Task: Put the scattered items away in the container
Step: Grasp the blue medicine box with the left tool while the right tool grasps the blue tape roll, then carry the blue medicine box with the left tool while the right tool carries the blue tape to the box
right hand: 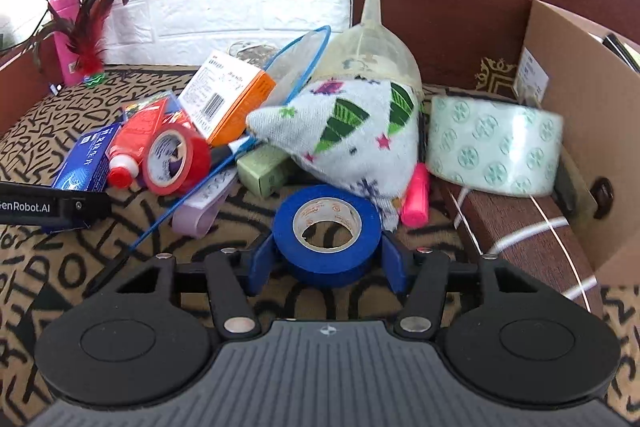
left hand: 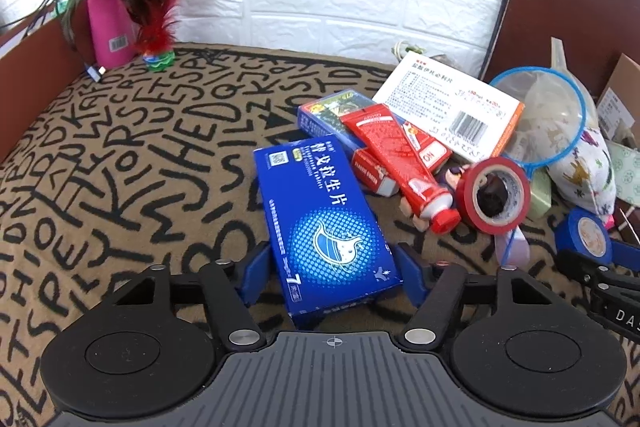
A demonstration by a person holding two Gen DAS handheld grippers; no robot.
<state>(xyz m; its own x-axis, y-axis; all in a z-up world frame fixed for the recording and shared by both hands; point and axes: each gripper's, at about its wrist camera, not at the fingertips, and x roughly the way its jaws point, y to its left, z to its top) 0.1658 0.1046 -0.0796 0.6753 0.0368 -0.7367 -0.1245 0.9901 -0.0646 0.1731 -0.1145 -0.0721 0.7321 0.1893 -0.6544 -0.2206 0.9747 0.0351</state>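
While the left tongs are gripping the blue box at its near end, its far end is lying beside the red tube on the lettered cloth. The right tongs are pinching the blue tape, which is sitting just before the patterned pouch, with the cardboard box standing at the right.

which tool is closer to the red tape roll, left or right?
Left, though it's close. The left tool straddles the blue box, with the red tape roll just past the red tube. The right tool straddles the blue tape roll, nearer the sock.
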